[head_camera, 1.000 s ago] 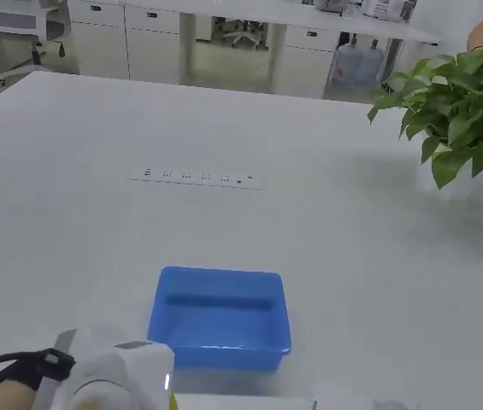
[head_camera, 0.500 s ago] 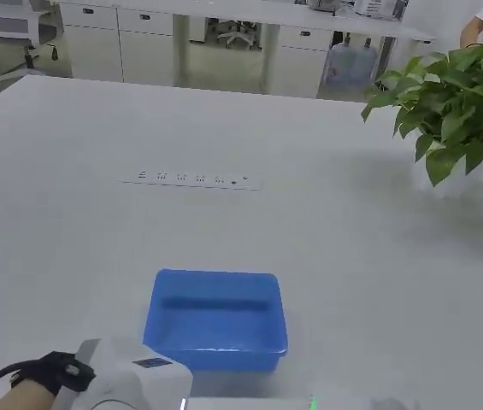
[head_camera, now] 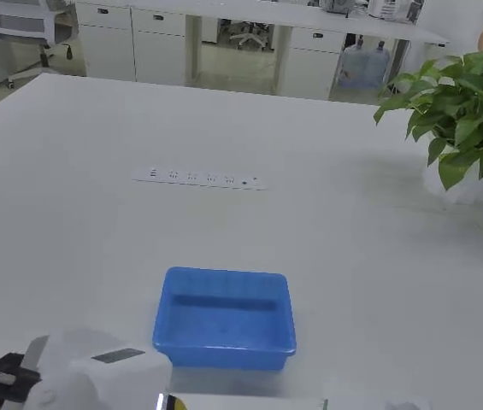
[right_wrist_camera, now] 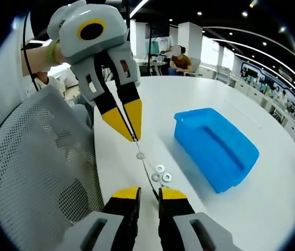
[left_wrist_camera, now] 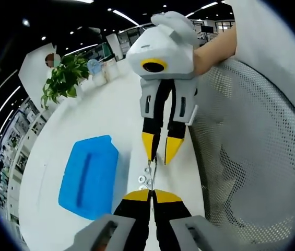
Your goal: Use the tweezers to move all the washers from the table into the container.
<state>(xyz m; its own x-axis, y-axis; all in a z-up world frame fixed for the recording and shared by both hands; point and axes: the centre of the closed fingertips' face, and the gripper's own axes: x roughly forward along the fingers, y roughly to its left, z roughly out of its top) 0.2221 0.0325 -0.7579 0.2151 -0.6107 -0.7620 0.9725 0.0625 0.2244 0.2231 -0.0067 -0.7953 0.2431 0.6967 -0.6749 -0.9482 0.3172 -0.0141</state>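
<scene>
Washers (right_wrist_camera: 160, 168) are lying on the tabletop (right_wrist_camera: 152, 99) near the container (right_wrist_camera: 217, 146) while I am clamping the tweezers (right_wrist_camera: 145, 166) in my closed left gripper (right_wrist_camera: 132, 137), with my right gripper (right_wrist_camera: 148, 193) narrowly parted around their far end, and the tips should be approaching one rim squarely.

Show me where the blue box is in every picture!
Head view: blue box low in the middle.
Left gripper view: blue box lower left, beside the washers.
Right gripper view: blue box right of middle, past the washers.
Landmark: leafy plant, beyond it in head and left gripper views.
</scene>
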